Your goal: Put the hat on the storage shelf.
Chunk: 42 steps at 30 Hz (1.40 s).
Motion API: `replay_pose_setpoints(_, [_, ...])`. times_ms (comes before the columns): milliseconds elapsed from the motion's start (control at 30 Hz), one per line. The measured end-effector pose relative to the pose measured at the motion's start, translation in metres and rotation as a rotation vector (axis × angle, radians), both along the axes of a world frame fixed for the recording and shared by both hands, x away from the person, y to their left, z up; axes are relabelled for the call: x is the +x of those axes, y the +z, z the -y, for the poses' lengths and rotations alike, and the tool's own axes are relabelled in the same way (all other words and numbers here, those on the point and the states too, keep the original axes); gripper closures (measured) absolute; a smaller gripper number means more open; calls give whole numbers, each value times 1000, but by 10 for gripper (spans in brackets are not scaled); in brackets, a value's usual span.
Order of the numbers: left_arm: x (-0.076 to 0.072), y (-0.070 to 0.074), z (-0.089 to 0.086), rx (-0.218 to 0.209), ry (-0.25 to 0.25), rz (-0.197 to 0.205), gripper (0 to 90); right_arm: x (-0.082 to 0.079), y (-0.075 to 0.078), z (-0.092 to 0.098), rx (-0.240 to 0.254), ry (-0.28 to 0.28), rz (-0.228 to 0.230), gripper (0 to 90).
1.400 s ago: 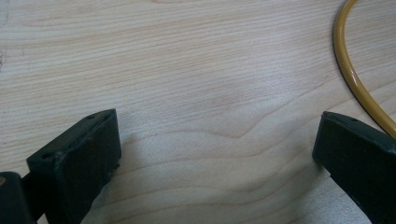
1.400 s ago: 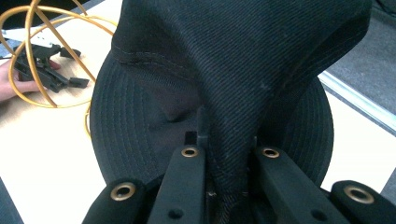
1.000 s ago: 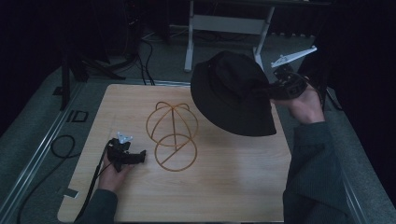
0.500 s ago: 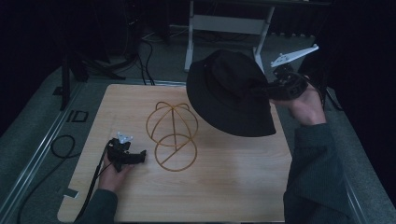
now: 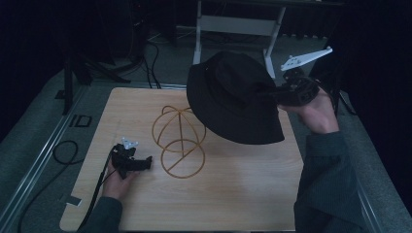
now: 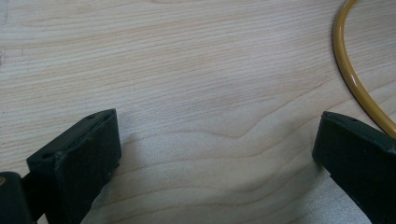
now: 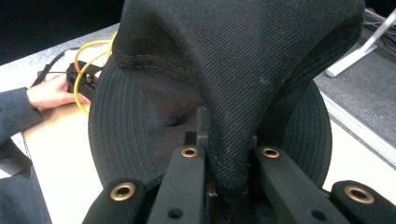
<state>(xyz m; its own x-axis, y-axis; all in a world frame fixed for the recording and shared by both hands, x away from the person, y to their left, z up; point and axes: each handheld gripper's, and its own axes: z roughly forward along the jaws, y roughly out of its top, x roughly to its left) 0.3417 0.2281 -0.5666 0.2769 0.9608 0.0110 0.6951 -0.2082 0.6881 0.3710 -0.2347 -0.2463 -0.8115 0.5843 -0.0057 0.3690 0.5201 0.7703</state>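
Black cotton hat, held aloft in the upper centre of the high view, above and just right of the wire stand it appears meant to cover. The right gripper has its jaws clamped together on a fold of the hat's fabric, seen bunched between them in the right gripper view; this leaves the brim hanging open and facing down toward the stand. The left gripper, at lower left, rests on the table with its jaws apart and nothing between them, beside the stand's base ring, probably ready to steady it.
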Motion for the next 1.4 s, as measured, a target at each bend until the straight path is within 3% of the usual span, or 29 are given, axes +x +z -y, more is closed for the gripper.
replay_pose_setpoints(1400, [0,0,0,2,0,0,12,-11,4,-35,16,122,26,871])
